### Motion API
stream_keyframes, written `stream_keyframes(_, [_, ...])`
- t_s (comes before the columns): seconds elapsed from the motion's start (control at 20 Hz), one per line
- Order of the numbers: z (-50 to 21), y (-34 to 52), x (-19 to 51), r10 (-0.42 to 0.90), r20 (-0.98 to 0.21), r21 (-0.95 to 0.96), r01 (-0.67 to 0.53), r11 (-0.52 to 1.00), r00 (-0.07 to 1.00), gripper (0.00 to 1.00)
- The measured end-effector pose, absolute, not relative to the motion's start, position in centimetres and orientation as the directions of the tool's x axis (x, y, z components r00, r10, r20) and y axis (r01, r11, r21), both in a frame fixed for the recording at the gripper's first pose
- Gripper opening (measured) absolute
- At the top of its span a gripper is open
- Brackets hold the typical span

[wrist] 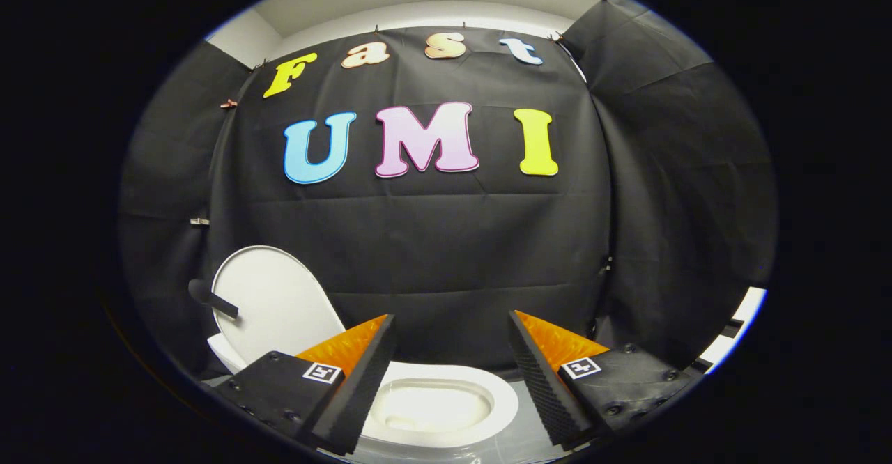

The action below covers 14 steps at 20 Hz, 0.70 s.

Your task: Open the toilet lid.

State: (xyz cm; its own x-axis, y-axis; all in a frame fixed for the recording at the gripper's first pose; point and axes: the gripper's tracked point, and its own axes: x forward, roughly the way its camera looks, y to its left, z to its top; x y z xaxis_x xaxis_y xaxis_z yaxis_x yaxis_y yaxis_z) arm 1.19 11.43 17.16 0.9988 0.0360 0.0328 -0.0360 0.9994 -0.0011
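So nearest to us we've got the gripper [449, 380], fingers spread wide apart with nothing pinched between them, just air. Looking down through that gap, the toilet bowl [432, 408] sits just ahead of and below the tips, at roughly 6 o'clock from the midpoint between them, with its opening in plain view.

Further out, at about 10 o'clock from the fingers, the toilet lid [275, 304] stands raised, leaning back toward the black cloth wall [418, 255]. It sits well clear of the fingers, nothing touching it. A small dark handle [212, 299] sticks out from its near edge. By our read the lid is already up, so the job looks pretty much done.

What could go wrong from here? We can't tell whether the lid is actually resting against anything behind it or just balanced. If it's only just past vertical, a bump from the near finger on the way out could tip it forward and slam it back down on the bowl. Swinging the tool toward 10 o'clock would be the risky move, since the handle sticks out and could snag.

Pose-wise, the gripper is held above the bowl, pointed forward at the wall and tipped slightly downward, roughly level side to side.
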Motion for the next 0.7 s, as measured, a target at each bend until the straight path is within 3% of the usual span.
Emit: stream_keyframes(0.7, [16.54,11.51,1.44,0.033,0.033,-0.027,-0.032,0.999,0.999,0.98])
